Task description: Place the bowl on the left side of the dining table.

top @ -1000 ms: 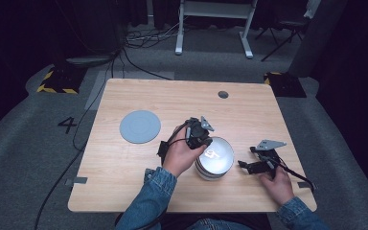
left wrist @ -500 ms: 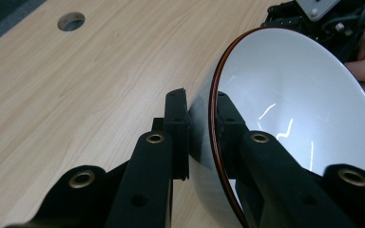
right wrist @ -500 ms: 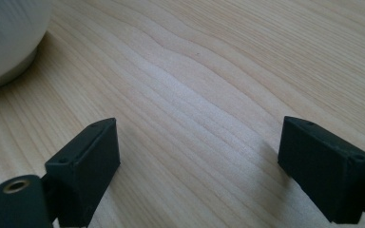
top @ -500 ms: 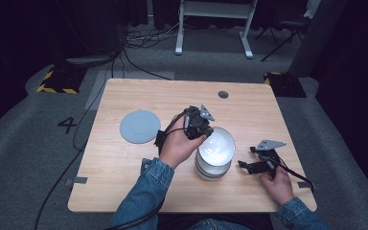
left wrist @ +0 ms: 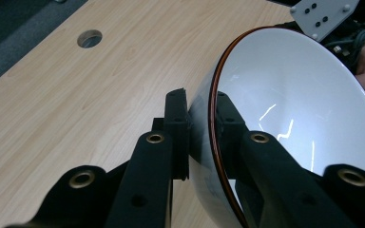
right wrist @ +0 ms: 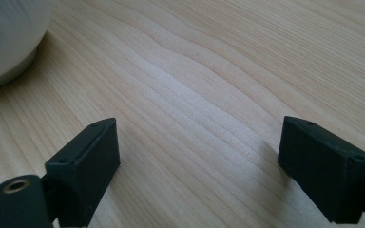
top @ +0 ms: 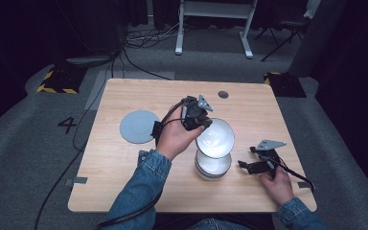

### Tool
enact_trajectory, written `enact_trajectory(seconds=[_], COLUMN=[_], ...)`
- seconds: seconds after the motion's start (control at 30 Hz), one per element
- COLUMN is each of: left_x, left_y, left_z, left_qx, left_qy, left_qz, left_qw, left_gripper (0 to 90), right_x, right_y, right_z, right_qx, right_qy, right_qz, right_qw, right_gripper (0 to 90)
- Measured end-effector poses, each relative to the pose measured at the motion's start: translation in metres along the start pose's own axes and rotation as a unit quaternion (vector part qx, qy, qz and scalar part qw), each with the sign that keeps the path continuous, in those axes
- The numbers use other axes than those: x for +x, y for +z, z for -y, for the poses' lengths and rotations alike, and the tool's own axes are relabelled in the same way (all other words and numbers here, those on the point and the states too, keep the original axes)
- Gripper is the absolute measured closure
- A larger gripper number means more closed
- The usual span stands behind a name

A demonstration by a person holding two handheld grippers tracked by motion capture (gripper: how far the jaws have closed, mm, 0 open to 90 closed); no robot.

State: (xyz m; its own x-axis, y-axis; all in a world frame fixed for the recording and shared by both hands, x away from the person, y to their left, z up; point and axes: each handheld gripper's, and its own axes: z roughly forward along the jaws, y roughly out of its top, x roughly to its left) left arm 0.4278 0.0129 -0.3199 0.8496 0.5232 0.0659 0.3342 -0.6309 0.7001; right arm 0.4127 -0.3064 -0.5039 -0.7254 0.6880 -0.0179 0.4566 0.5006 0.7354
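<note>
Wooden table [top: 124, 167]: grey disc [top: 138, 126] at left. White bowl stack [top: 212, 165] near centre. Top bowl [top: 215, 138] tilted above stack, rim clamped by left gripper [top: 197, 123]. Right gripper [top: 247, 166] resting right of stack, jaws open, holding nothing.

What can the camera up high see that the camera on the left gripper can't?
The high view takes in the grey plate on the table, the stack of bowls under the lifted one, and the right gripper resting open. The left gripper view gives the close-up: one jaw inside and one outside the white bowl's dark-edged rim. Both views have that tilted bowl, pinched by the left gripper, plus the table's round hole.
</note>
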Motion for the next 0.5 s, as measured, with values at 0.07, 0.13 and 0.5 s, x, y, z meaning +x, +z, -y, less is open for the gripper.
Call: enact_trajectory(seconds=[0.07, 0.13, 0.5], left_x=[0.001, 0.003, 0.022], left_y=[-0.002, -0.004, -0.019], left_z=[0.000, 0.000, 0.003], left_qx=[0.001, 0.001, -0.005], left_qy=[-0.002, -0.008, -0.008], left_qz=[-0.001, 0.006, -0.005], left_qw=[1.0000, 0.9999, 0.9999], left_gripper=[79.8, 79.8, 79.8], right_x=[0.000, 0.000, 0.000], right_y=[0.000, 0.000, 0.000], right_z=[0.000, 0.000, 0.000], right_qx=[0.000, 0.000, 0.000], right_qy=[0.000, 0.000, 0.001], right_qz=[0.000, 0.000, 0.000], right_qw=[1.0000, 1.0000, 1.0000], right_gripper=[13.8, 13.8, 13.8])
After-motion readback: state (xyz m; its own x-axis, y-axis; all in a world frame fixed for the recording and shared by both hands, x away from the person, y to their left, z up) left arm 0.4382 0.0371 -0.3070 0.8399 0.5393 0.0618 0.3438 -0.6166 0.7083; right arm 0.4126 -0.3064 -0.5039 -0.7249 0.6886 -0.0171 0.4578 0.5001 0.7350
